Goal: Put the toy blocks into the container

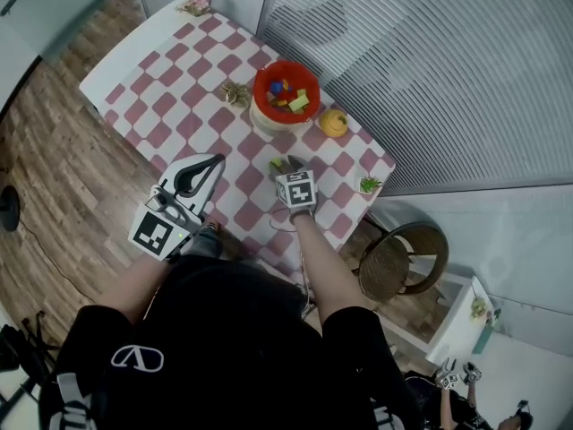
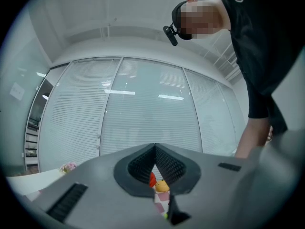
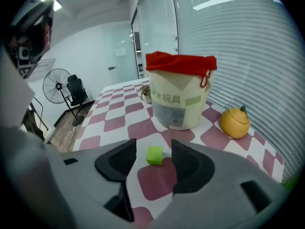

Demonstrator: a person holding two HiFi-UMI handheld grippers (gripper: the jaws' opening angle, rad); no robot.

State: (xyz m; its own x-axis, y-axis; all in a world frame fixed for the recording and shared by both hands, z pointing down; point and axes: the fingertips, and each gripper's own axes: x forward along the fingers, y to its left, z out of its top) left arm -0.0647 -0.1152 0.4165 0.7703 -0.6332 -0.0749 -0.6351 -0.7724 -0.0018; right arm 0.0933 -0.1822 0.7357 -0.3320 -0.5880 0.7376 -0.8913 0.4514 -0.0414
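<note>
**Hovering over one green block in front of the bucket**

A small bright green block (image 3: 154, 155), cube-shaped with sharp edges, lies alone on the pink-and-white checked table (image 1: 179, 88), just near of the bucket (image 3: 178, 97). The right gripper (image 1: 288, 165) points down at it with its jaws spread. The block sits in the gap between them, and neither pad touches it. The left gripper (image 2: 155, 148) is held level off the table's near left edge, its jaws clenched tip to tip on nothing.

The head view looks down into the bucket's red cloth lining, where red, blue, yellow and green blocks (image 1: 288, 94) are piled. The right gripper view shows only its cream side, printed label and red drawstring, plus a round orange toy (image 3: 234, 122) to its right and a fan (image 3: 57, 86) on the floor far left. The left gripper view shows mostly window blinds (image 2: 143, 109), with slivers of red and orange below its closed tips.
</note>
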